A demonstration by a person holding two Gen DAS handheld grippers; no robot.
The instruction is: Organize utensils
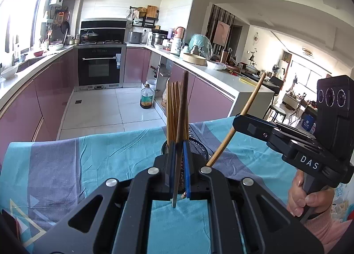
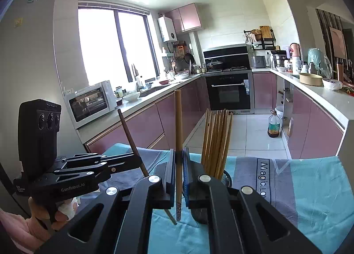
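Observation:
A black mesh holder [image 1: 197, 146] stands on the teal and grey cloth [image 1: 110, 156] with several pale chopsticks [image 1: 173, 110] upright in it. My left gripper [image 1: 178, 143] is shut on a dark brown chopstick [image 1: 182, 103], held nearly upright just in front of the holder. My right gripper [image 1: 236, 121] comes in from the right, shut on a light brown chopstick [image 1: 250, 101] that slants up to the right. In the right wrist view, the right gripper [image 2: 178, 152] clamps that light chopstick [image 2: 178, 121] upright, left of the holder's chopsticks [image 2: 218, 139]. The left gripper [image 2: 139, 159] holds the dark chopstick [image 2: 129, 134] at the left.
The clothed table's far edge drops to a white tiled floor, where an oil bottle [image 1: 147, 98] stands. Pink-fronted counters [image 1: 212, 72] run along both sides, with an oven [image 1: 99, 66] at the back. A microwave [image 2: 90, 103] sits at the left. A person's hand [image 1: 305, 198] grips each handle.

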